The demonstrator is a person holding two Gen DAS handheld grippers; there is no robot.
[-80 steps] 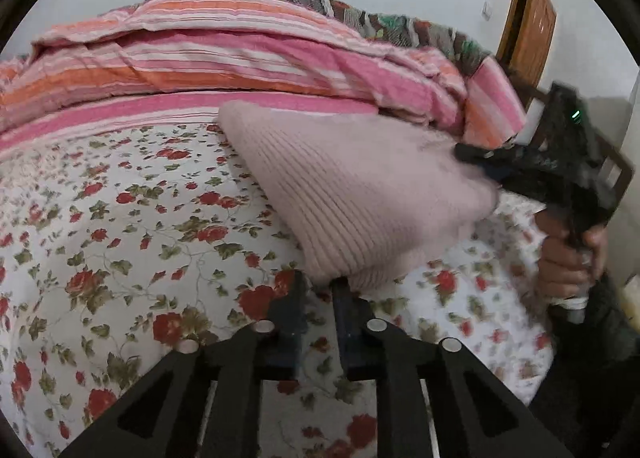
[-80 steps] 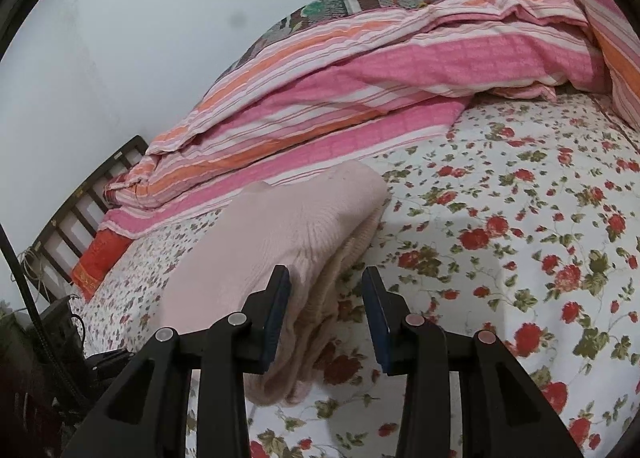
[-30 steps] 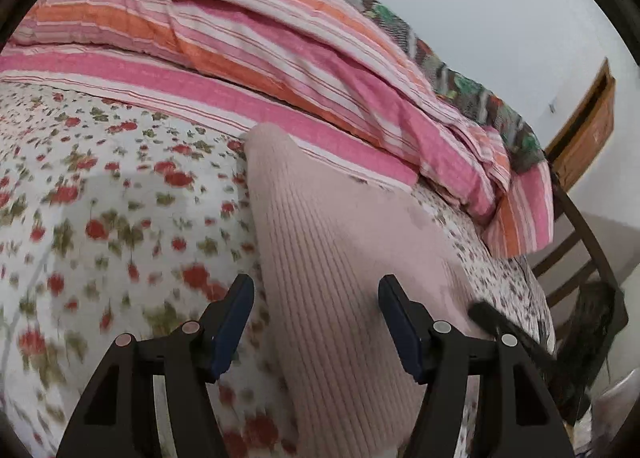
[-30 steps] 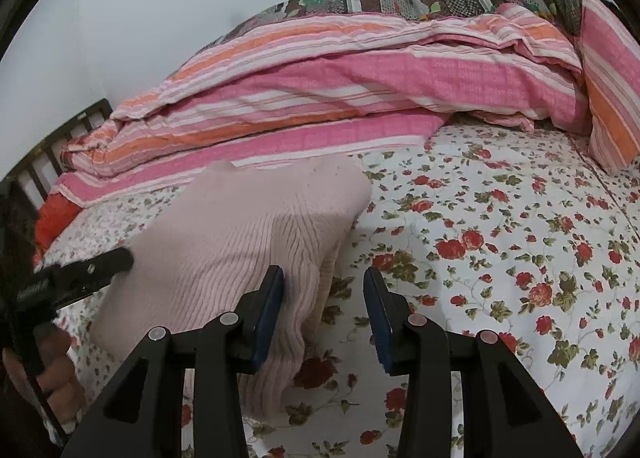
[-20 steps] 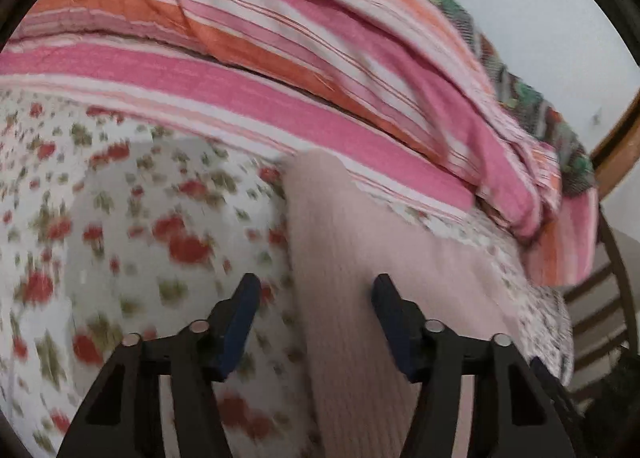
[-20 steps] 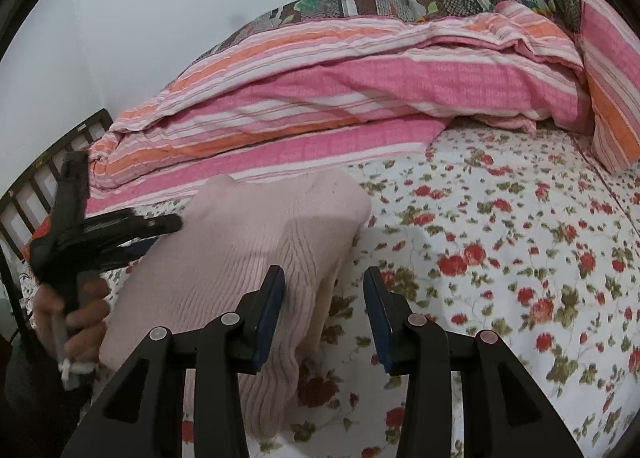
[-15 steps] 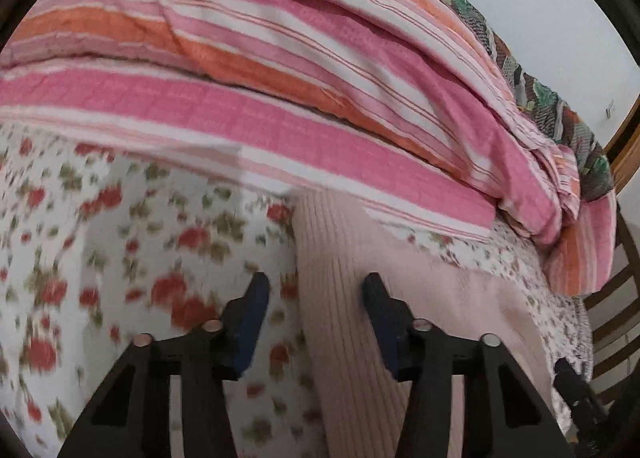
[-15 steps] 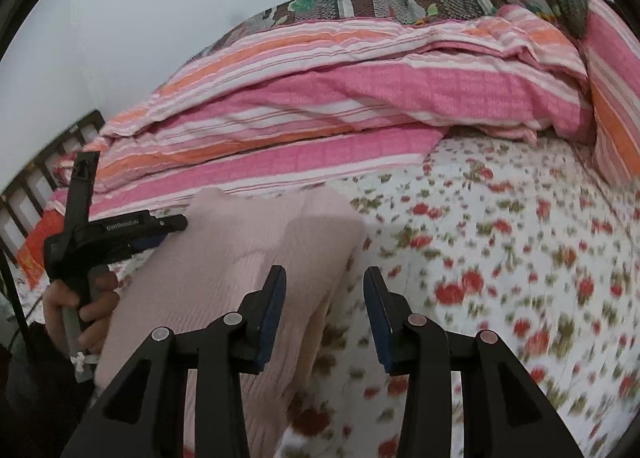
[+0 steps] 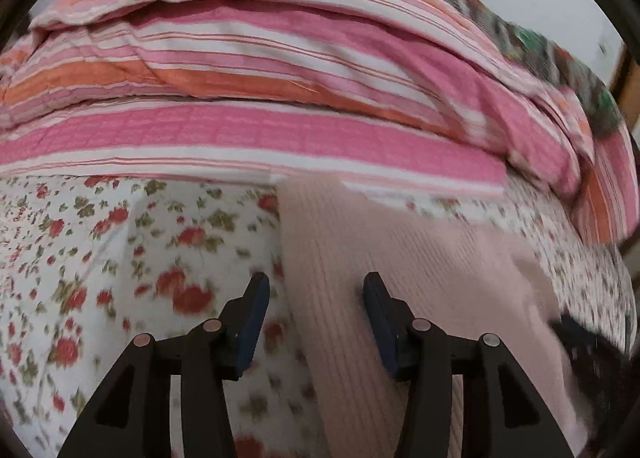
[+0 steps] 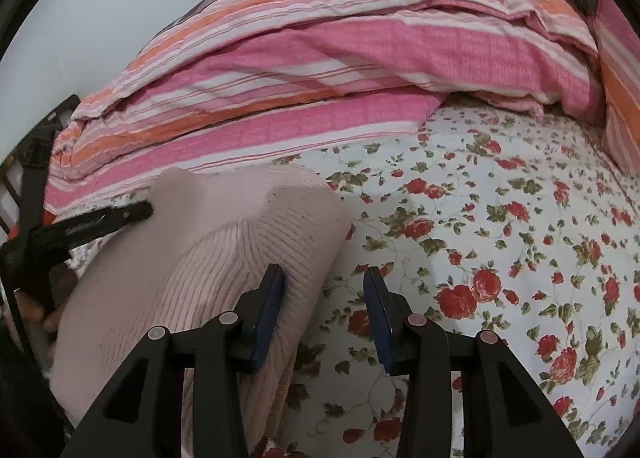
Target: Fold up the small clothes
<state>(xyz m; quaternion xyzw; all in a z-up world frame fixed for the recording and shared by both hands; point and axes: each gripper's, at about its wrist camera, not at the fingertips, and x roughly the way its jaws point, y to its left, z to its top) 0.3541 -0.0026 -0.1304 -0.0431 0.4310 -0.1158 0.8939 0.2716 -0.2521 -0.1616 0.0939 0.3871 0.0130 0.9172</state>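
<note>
Pink knit garment [image 10: 208, 258] lies folded on the floral bedsheet [image 10: 520, 238] near the striped quilt [image 10: 320, 58], long axis running away from both hand-held grippers; left gripper [image 9: 312, 298], jaws just widening, straddles its left edge; right gripper [image 10: 324, 290], partly open, empty, straddles its right edge.

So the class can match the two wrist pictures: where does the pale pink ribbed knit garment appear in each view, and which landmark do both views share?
Left wrist view: the pale pink ribbed knit garment runs from centre to lower right, on the floral bedsheet.
Right wrist view: the garment fills the lower left, its edge by the gripper's left finger.
Shared landmark: the pink and orange striped quilt, piled behind the garment in both.
</note>
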